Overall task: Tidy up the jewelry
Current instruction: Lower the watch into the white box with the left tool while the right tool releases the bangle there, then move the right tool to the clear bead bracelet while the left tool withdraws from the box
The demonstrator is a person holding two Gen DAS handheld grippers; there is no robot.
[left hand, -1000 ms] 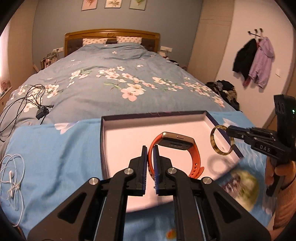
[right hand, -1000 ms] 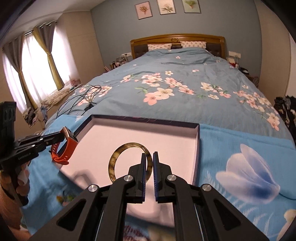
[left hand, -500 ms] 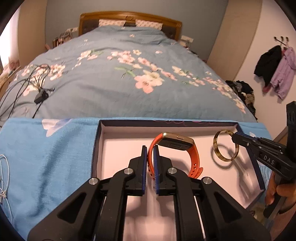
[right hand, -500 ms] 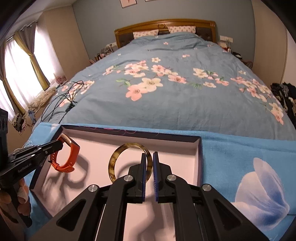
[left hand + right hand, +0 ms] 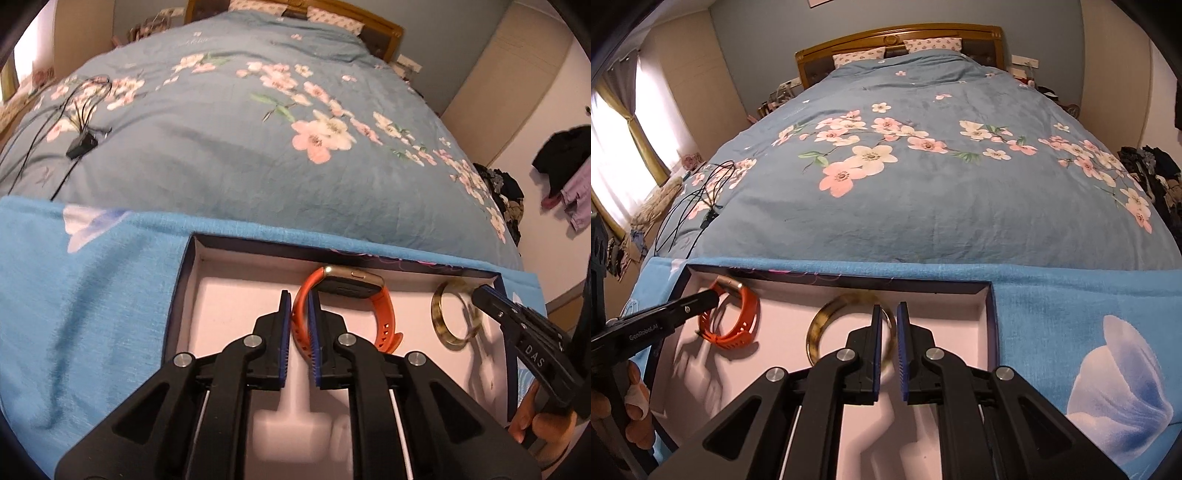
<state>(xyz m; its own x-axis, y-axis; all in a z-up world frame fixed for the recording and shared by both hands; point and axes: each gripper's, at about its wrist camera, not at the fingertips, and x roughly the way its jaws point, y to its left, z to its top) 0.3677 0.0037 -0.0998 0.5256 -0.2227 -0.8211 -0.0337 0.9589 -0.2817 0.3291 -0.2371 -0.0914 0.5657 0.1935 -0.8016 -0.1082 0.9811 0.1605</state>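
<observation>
A shallow dark box (image 5: 183, 280) (image 5: 994, 325) with a pale pink lining lies on a light blue cloth at the foot of the bed. My left gripper (image 5: 298, 295) (image 5: 714, 295) has the strap of an orange watch (image 5: 384, 314) (image 5: 748, 314) between its pads, low over the box's left part. Its jaws are opening a little, with the strap still touching both pads. My right gripper (image 5: 888, 308) (image 5: 476, 291) has a tortoiseshell bangle (image 5: 816, 325) (image 5: 436, 317) by its rim over the right part. Its jaws are opening too, with the rim still between the pads.
The light blue flowered cloth (image 5: 92, 295) surrounds the box. Black cables (image 5: 81, 140) (image 5: 705, 206) lie on the floral duvet at the left. Clothes (image 5: 565, 177) hang on the right wall. A person's hand (image 5: 543, 428) (image 5: 631, 406) holds each gripper handle.
Both grippers have come forward and down into the box, carrying the watch and the bangle. The gaps between both pairs of pads have widened slightly.
</observation>
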